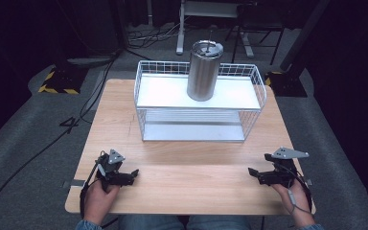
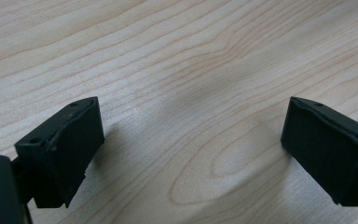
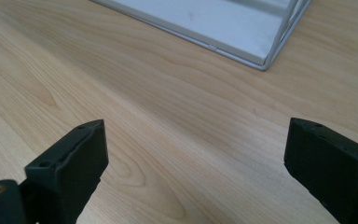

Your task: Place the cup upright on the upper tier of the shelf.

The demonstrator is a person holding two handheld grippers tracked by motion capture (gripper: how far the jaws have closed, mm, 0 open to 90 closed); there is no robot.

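Your steel tumbler (image 1: 204, 70) stands upright, lid on, on the top shelf of the white wire rack (image 1: 146, 76) near the tabletop's far edge.

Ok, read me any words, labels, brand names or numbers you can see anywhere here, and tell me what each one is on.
No readable text in these pictures.
Steel tumbler: plain brushed side, no label facing the camera.
White wire rack: no marking.
Wooden table: bare wood grain.
Left gripper and right gripper: no print visible.
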